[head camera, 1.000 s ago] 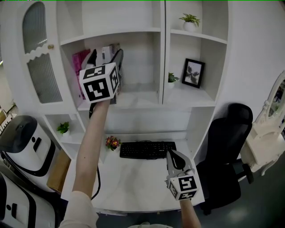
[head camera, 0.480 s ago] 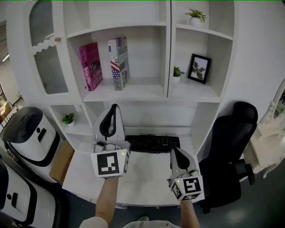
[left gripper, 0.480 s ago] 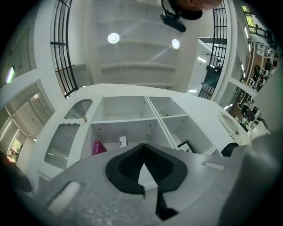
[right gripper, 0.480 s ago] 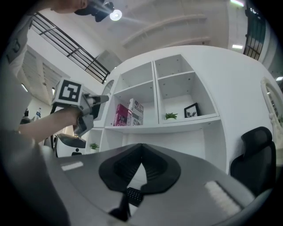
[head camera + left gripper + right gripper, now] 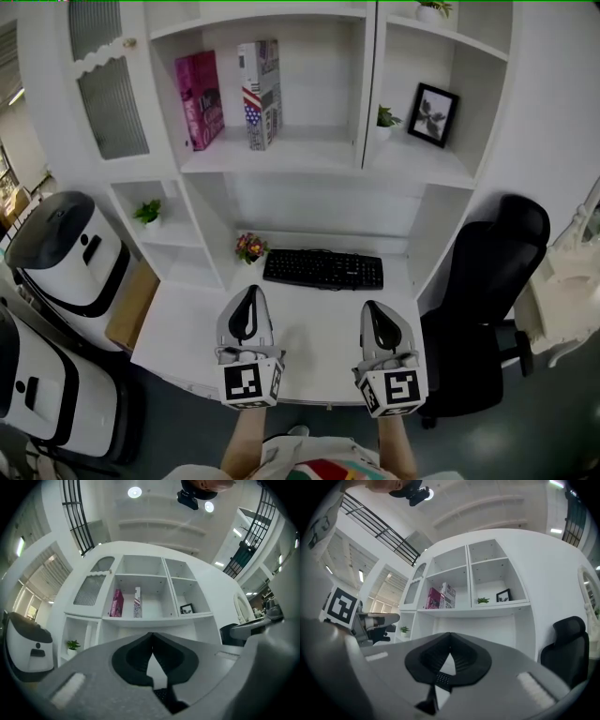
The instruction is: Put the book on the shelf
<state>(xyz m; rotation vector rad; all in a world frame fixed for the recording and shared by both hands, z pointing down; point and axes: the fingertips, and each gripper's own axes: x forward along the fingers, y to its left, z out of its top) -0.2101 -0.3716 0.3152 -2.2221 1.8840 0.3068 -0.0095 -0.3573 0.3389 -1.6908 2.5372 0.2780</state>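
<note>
Books (image 5: 200, 99) (two) on shelf (image 5: 314, 150), left tool (image 5: 251, 292), right tool (image 5: 375, 309), both closed

**A:** Book, where?

**B:** Book (image 5: 260, 94) stood in the upper middle of the head view. It was tall and white, with a stars-and-stripes print across the lower cover and spine. Upright on its bottom edge, spine facing out.

**A:** Shelf?

**B:** Shelf (image 5: 281, 155) was a white open compartment, just left of a vertical divider. The book rested on its board, left of the compartment's centre and well apart from the divider.

**A:** Neighbours?

**B:** Pink book (image 5: 200, 98) stood near its left, leaning slightly, with a gap between the two.
</note>
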